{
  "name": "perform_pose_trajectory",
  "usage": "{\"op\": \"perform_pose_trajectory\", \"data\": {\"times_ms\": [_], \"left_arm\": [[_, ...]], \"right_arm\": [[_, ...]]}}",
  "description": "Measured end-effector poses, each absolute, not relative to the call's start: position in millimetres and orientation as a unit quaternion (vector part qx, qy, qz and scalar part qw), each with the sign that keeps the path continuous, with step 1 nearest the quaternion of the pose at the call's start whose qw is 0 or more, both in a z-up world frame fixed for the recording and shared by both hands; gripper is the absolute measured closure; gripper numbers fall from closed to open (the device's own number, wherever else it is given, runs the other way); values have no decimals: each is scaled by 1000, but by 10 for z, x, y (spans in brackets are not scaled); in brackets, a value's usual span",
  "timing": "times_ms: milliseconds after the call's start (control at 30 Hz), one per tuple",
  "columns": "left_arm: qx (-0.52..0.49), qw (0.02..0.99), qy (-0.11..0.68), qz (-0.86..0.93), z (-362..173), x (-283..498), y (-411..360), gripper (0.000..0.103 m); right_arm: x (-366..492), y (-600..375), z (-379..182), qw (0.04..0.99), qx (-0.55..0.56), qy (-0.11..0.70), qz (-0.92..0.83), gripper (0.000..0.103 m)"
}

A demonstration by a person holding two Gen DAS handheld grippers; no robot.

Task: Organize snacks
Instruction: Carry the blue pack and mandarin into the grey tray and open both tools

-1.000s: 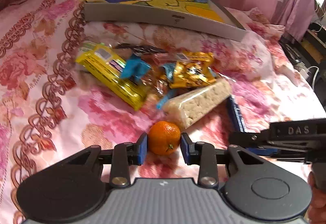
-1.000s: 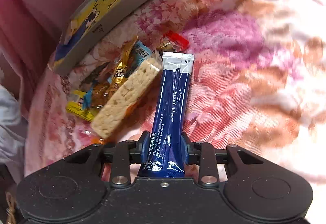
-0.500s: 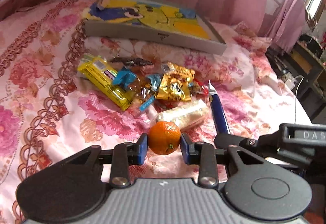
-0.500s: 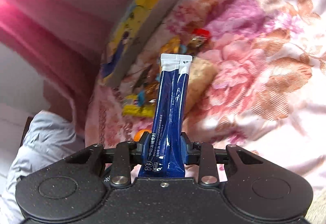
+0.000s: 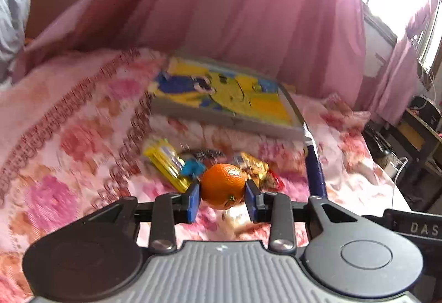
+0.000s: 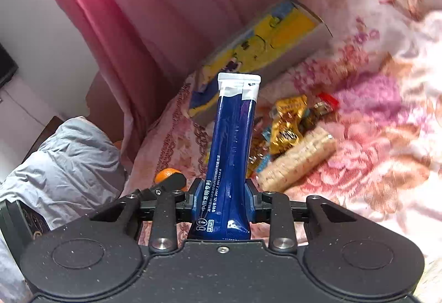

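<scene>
My left gripper (image 5: pixel 222 201) is shut on a small orange (image 5: pixel 223 186), held up above the floral bedspread. My right gripper (image 6: pixel 223 201) is shut on a long dark-blue stick pack (image 6: pixel 232 154) with a white top end, which stands upright; that pack (image 5: pixel 315 167) also shows at the right of the left wrist view. The orange (image 6: pixel 165 175) peeks out low at the left of the right wrist view. A pile of snacks lies below on the bed: a yellow packet (image 5: pixel 165 162), gold wrappers (image 6: pixel 290 121) and a pale rice-cracker bar (image 6: pixel 298 159).
A flat grey box with a yellow and blue cartoon lid (image 5: pixel 226 98) lies behind the pile, near pink curtains (image 5: pixel 248 13). A grey pillow (image 6: pixel 63 159) sits off the bed's left side. Furniture and cables (image 5: pixel 400 143) stand at the right.
Both grippers have risen and tilted up away from the bed, carrying the orange and the blue pack; the snack pile now looks farther off and more curtain shows.
</scene>
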State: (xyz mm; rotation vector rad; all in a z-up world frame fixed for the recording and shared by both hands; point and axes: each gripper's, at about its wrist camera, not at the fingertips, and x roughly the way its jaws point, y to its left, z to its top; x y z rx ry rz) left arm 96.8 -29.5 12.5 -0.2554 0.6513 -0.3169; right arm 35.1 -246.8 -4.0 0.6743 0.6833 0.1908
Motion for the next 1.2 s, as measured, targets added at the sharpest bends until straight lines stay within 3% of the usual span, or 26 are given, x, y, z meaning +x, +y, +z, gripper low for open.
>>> {"op": "perform_pose_trajectory", "data": {"times_ms": [467, 833, 1200], "left_arm": [[-111, 937, 299, -142, 660, 1627, -736, 66], [-114, 941, 311, -76, 356, 2766, -1132, 66], [-149, 935, 321, -29, -115, 3487, -1464, 66]], "right_arm": [[1148, -2768, 427, 908, 311, 268, 88, 70], [2359, -3086, 147, 926, 307, 212, 62, 70], [2873, -3297, 3, 943, 255, 202, 72, 70]]}}
